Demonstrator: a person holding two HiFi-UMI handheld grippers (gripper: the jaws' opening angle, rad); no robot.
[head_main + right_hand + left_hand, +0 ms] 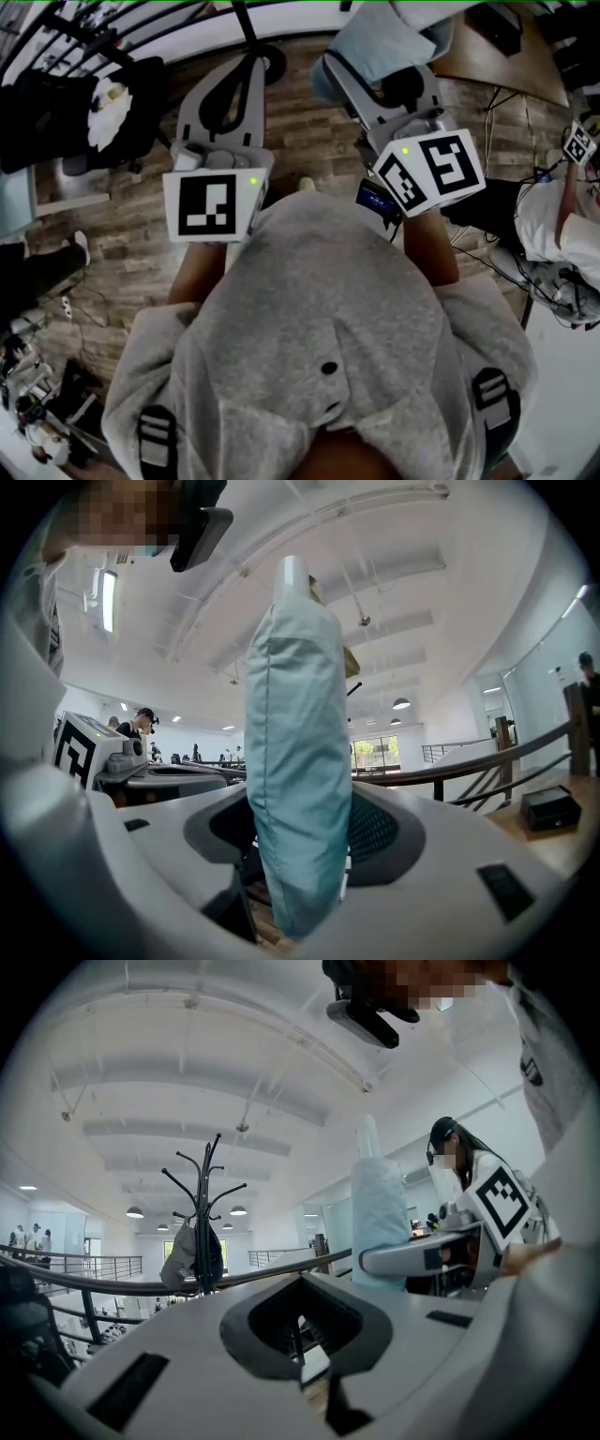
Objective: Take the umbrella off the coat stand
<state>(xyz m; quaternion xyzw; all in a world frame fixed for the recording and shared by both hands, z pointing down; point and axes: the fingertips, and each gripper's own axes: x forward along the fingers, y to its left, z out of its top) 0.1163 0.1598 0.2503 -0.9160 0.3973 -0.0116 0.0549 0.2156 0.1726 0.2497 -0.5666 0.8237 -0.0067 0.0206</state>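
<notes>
A folded light-blue umbrella [300, 761] stands upright between the jaws of my right gripper [300, 847], which is shut on it. In the head view the umbrella [380, 42] sticks out ahead of the right gripper [380, 84]. It also shows at the right of the left gripper view, as the same umbrella [378, 1213]. My left gripper [251, 61] is beside it on the left, jaws together and nothing between them [300, 1327]. The black coat stand [204, 1208] is well ahead in the left gripper view, with a cap and a dark bag hanging on it.
A dark handrail [112, 1284] crosses in front of the coat stand. Another person in white [562, 220] works at the right with a marker cube. A black chair with white cloth [89, 117] stands at the left on the wooden floor [300, 131].
</notes>
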